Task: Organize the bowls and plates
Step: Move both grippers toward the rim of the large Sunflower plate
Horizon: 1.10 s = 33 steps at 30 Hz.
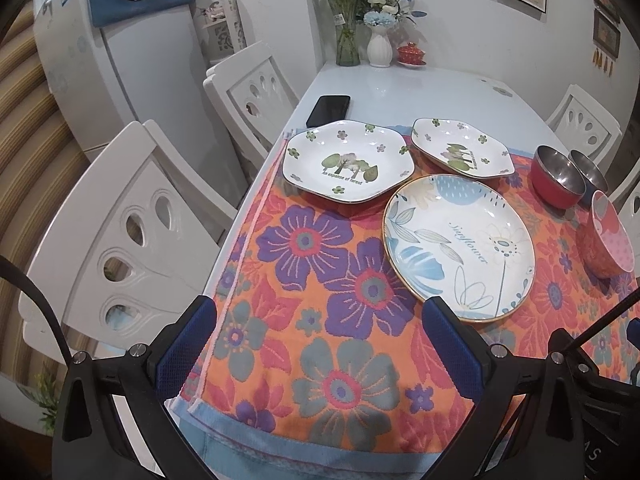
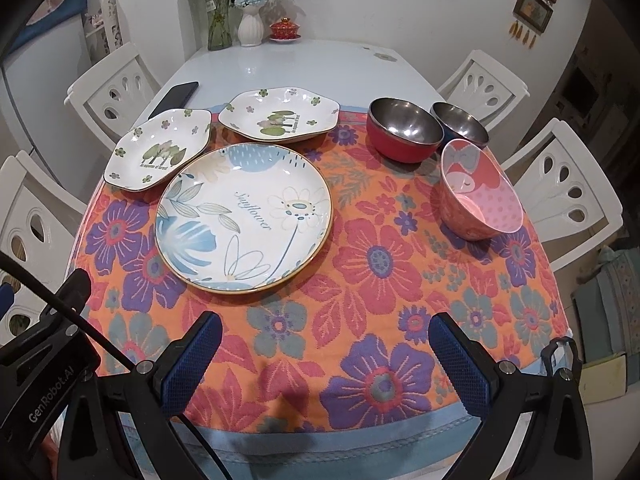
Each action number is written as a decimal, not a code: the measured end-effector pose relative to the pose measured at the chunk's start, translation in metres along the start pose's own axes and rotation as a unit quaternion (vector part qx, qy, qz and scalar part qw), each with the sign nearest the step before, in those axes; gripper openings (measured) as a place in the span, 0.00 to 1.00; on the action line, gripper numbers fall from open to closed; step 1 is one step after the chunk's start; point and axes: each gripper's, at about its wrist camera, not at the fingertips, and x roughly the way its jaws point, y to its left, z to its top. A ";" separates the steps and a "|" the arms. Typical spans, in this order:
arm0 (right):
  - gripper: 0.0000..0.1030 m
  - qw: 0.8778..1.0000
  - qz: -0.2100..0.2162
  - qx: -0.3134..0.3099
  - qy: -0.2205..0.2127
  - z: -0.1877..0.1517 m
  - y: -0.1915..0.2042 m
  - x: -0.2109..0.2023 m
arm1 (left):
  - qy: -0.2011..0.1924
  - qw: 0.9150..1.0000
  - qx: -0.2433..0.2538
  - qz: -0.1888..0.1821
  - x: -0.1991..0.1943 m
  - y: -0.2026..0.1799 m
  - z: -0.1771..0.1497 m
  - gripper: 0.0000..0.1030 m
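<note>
A round blue-flowered plate (image 1: 458, 246) (image 2: 244, 216) lies on the flowered cloth (image 1: 320, 360) (image 2: 360, 280). Behind it lie two white angular plates with tree prints, one on the left (image 1: 348, 160) (image 2: 160, 150) and one further back (image 1: 462, 148) (image 2: 280, 114). To the right stand a red steel-lined bowl (image 1: 556, 178) (image 2: 404, 128), a dark steel-lined bowl (image 1: 588, 170) (image 2: 460, 122) and a pink bowl (image 1: 608, 236) (image 2: 482, 192). My left gripper (image 1: 320, 320) is open and empty above the cloth's near left edge. My right gripper (image 2: 326, 336) is open and empty above the near cloth.
A black phone (image 1: 329, 110) (image 2: 176, 96) lies on the white table (image 1: 400, 84) behind the plates. Vases with flowers (image 1: 378, 46) (image 2: 250, 28) and a red lidded cup (image 1: 411, 54) (image 2: 285, 29) stand at the far end. White chairs (image 1: 120, 232) (image 2: 568, 188) flank the table.
</note>
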 end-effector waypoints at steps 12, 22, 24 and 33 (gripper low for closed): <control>0.99 1.000 -0.004 -0.004 0.003 0.009 0.006 0.007 | 0.003 1.000 -0.003 -0.003 0.010 0.001 0.009 0.99; 0.99 1.000 -0.007 0.001 0.006 0.014 0.005 0.013 | 0.007 1.000 0.000 -0.011 0.018 -0.003 0.015 0.99; 0.99 1.000 -0.008 0.004 0.008 0.015 0.004 0.015 | 0.008 1.000 0.003 -0.012 0.020 -0.004 0.017 0.99; 0.99 0.999 -0.017 0.023 0.018 0.027 -0.005 0.030 | 0.017 1.000 0.006 -0.016 0.037 -0.007 0.025 0.99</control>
